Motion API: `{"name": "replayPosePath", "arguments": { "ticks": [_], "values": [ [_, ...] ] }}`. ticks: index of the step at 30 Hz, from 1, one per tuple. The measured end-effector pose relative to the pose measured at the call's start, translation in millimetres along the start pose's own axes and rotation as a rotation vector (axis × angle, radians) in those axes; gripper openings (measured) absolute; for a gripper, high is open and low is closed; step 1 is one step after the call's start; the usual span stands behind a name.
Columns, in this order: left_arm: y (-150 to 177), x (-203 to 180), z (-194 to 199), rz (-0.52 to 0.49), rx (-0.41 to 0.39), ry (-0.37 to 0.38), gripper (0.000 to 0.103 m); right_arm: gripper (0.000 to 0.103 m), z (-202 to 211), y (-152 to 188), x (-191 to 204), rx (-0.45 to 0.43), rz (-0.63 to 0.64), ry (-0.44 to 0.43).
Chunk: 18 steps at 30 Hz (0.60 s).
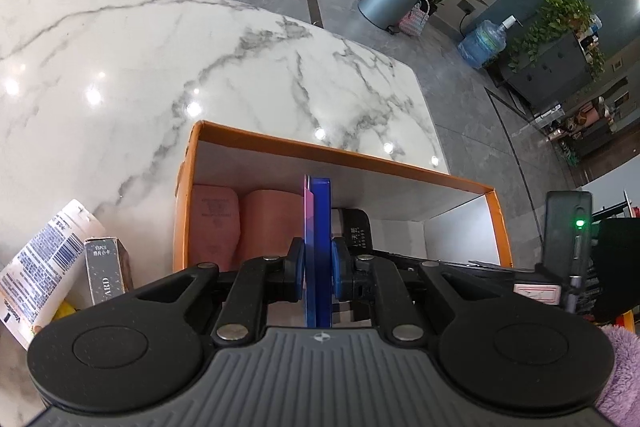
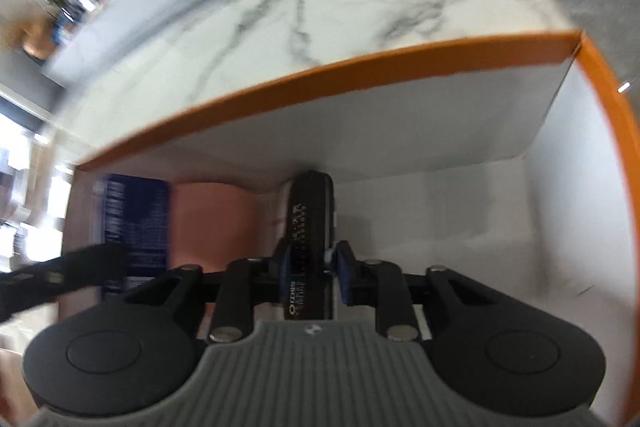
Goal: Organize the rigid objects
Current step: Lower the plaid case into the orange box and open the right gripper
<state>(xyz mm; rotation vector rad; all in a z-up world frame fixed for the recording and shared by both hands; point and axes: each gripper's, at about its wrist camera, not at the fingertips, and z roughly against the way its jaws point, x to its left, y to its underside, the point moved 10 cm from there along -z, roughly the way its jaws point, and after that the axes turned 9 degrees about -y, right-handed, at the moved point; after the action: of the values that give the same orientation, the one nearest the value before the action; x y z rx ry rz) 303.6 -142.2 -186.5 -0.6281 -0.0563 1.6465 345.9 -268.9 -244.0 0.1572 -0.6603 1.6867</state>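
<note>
Fingers of your left gripper (image 1: 318, 269) are closed on a thin blue box (image 1: 320, 251), held on edge, upright, over the near side of the orange-rimmed cardboard box (image 1: 400, 165). That box sits on the white marble counter (image 1: 160, 59), toward its right end. Inside it, at the left, two salmon-pink packs (image 1: 240, 227) stand side by side against the far wall.

Your right gripper (image 2: 310, 273) has its fingers clamped on a slim black box with gold print (image 2: 308, 239), also edge-on, down inside the same orange box (image 2: 320, 67), just right of a pink pack (image 2: 212, 223). A dark blue printed box (image 2: 134, 223) stands further left; that view is motion-blurred, so finer print is unreadable.

Outside the box, on the counter at its left, a small brown carton (image 1: 106, 267) stands upright, touching a white labelled tube (image 1: 44, 263) lying tilted beside it.
</note>
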Motion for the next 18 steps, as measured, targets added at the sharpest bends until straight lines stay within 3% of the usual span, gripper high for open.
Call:
{"name": "replayPosePath", "arguments": {
  "ticks": [7,9,12,18],
  "values": [
    [1.8,1.3,-2.7,0.016,0.010,0.002,0.015,0.030,-7.1,2.3,-0.4,0.006,-0.036,-0.020],
    [2.7,0.8,-2.7,0.015,0.009,0.004,0.015,0.032,-7.4,2.9,-0.5,0.000,-0.011,0.009],
    [4.1,-4.9,-3.3,0.012,0.014,0.017,0.015,0.043,-5.0,4.6,-5.0,-0.011,0.003,0.044],
    [6.0,-31.2,-18.5,-0.001,0.041,0.073,0.015,0.042,35.1,2.2,-11.7,-0.075,0.070,0.111]
  ]
}}
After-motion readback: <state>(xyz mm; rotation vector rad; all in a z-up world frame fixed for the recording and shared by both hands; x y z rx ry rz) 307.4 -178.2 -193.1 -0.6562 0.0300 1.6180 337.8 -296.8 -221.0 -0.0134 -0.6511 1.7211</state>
